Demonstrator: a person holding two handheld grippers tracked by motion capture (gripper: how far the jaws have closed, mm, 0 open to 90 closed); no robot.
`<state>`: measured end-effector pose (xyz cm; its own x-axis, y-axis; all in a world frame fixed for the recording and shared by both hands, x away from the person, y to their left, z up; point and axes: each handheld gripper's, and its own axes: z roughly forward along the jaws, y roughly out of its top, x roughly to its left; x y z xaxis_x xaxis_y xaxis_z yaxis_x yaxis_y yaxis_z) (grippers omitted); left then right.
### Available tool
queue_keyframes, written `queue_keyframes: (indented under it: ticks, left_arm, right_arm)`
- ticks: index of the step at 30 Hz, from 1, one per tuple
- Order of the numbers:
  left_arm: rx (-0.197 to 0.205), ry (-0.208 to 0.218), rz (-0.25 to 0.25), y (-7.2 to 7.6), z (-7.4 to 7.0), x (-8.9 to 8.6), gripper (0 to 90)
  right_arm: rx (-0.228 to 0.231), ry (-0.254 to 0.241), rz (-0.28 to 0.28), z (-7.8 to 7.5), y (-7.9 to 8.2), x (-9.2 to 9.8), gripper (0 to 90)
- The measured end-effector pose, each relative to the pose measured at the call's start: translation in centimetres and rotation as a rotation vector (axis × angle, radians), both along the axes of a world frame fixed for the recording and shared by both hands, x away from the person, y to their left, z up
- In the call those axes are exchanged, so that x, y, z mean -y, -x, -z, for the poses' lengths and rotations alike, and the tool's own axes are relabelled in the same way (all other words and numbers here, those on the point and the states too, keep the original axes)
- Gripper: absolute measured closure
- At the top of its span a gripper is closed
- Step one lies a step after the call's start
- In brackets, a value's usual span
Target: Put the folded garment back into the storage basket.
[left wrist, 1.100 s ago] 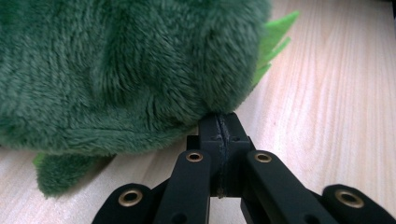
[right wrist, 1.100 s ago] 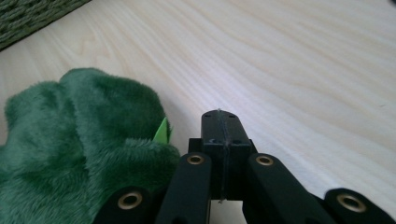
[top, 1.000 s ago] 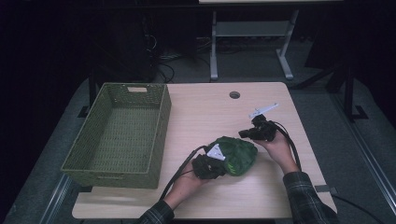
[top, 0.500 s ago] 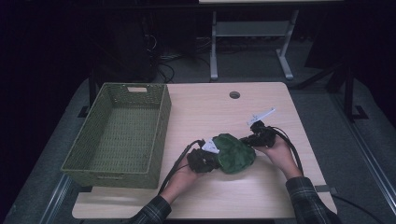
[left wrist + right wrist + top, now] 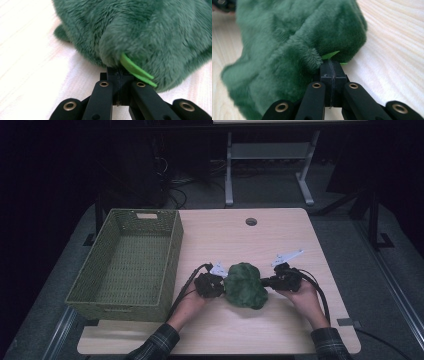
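The left gripper [image 5: 216, 285] is closed on the green plush toy [image 5: 245, 285]; opposite it, the right gripper [image 5: 267, 282] pinches the other side, jaws together.

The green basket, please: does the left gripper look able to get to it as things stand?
Probably yes: the green basket sits just left of the left gripper with bare table between. But its jaws look shut against the green plush toy, so it would bring that along.

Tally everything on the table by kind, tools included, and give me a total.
Green woven basket: 1
Green plush toy: 1
Tools: 2, the left tool and the right tool, one at each side of the toy, each with its jaws closed at the plush
Total: 4
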<state>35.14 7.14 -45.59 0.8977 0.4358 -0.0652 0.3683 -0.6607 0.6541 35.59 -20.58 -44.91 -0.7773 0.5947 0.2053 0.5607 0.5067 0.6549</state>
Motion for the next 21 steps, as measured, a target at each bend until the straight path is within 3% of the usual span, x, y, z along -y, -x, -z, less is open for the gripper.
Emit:
queue_keyframes:
  ticks: [6,10,14,17,21]
  left_arm:
    - [0.002,0.001,-0.007,-0.5,0.0,0.2,89.6]
    - [0.018,-0.001,-0.002,-0.5,-0.3,0.4,88.9]
    - [0.029,0.005,-0.004,0.0,-0.9,0.2,81.9]
    - [0.046,-0.026,0.014,0.4,-1.4,-0.3,71.0]
    - [0.045,-0.014,0.027,0.9,-2.2,-1.1,56.3]
  right_arm:
    - [0.006,-0.007,-0.004,-0.1,1.6,0.6,90.0]
    - [0.024,-0.015,0.03,0.1,2.4,1.0,88.4]
    - [0.067,-0.032,0.109,-0.1,3.2,2.1,75.5]
    - [0.086,-0.026,0.152,0.0,3.8,3.2,63.0]
    - [0.092,-0.004,0.208,0.6,4.9,4.4,47.1]
